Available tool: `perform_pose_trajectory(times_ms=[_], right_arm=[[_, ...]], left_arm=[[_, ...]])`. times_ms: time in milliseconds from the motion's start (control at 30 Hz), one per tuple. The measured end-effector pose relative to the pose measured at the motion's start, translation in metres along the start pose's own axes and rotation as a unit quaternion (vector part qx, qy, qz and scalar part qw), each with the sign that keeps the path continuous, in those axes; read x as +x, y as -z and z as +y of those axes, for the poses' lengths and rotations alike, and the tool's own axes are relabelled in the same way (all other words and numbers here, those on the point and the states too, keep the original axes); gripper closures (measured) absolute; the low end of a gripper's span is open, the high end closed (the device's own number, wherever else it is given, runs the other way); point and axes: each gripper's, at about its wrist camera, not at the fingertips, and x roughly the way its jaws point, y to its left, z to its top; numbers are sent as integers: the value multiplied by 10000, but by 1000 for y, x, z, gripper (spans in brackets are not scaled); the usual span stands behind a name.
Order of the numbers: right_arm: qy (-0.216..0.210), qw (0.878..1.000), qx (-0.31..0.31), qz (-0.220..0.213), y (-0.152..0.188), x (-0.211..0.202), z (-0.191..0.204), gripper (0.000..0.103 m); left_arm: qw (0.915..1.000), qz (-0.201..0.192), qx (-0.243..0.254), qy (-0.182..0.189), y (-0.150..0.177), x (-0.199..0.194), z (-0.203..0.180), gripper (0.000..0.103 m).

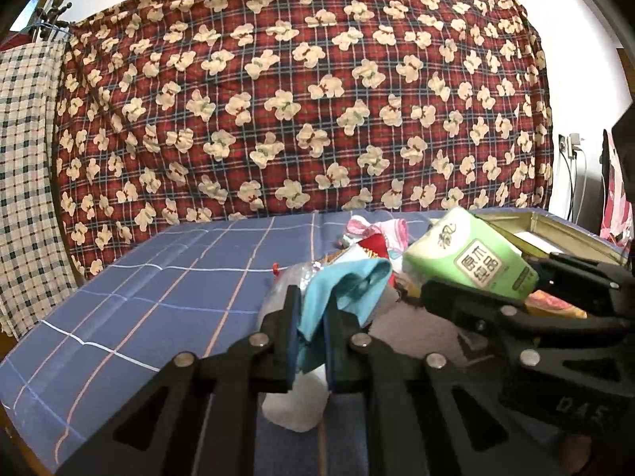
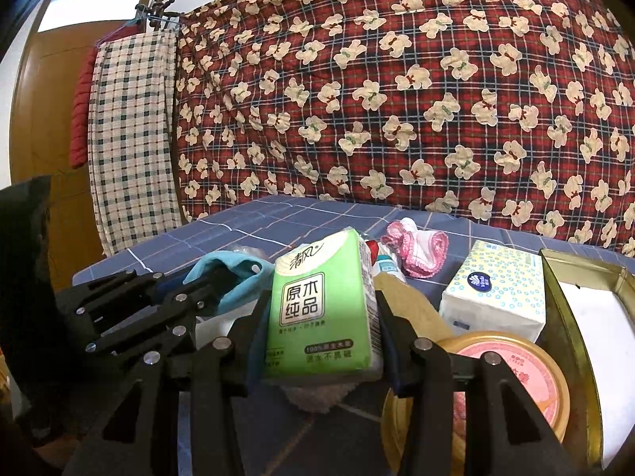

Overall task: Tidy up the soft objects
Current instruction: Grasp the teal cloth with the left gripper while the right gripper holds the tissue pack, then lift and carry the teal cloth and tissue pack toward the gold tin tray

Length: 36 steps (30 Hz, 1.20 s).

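Observation:
My left gripper is shut on a light blue cloth and holds it above the blue checked table cover. It also shows in the right wrist view with the blue cloth. My right gripper is shut on a green tissue pack, held upright. The same green tissue pack shows in the left wrist view, to the right of the cloth. A pink and white cloth lies further back on the table.
A white tissue pack with blue rings stands at the right. A gold metal tin is at the far right, with a round pink lid in front. A red bear-print quilt hangs behind. A white fluffy item lies below the left gripper.

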Motion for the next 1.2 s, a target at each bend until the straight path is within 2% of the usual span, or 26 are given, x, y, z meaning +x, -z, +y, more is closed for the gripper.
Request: perform_pose_trajectory(times_ms=[167,333,433,567,733,867,1000,1100,1200], right_arm=[[13,10000,10,-6,0,0,0,53],[2,10000,2,8,1,1,0,53],[-1,10000,-4,10,1,1,0,53],[1,10000,7,15,1,1,0,53],[8,10000,15,-9,1,1,0,53],[22,9999,-36,-122,4,-2,4,53],[45,9996,-85,-252,6,-6,4,53],[83,9991,-45,-410,5,-11,1,53],[87,9986,62,-513,5,-15,-3,53]], left_arm=[[10000,-46,10,-9,0,-1,0,95],[9999,146,19,-83,-1,4,-2,87],[9998,187,27,-44,-1,5,-2,87],[9997,213,98,-23,0,6,-5,93],[9999,-40,39,-134,1,-1,-4,93],[9986,-518,-86,-95,2,-15,0,93],[9980,-624,-41,-126,2,-17,-1,93],[9970,-741,-146,-175,1,-21,3,93],[9959,-846,-325,-71,-1,-25,9,93]])
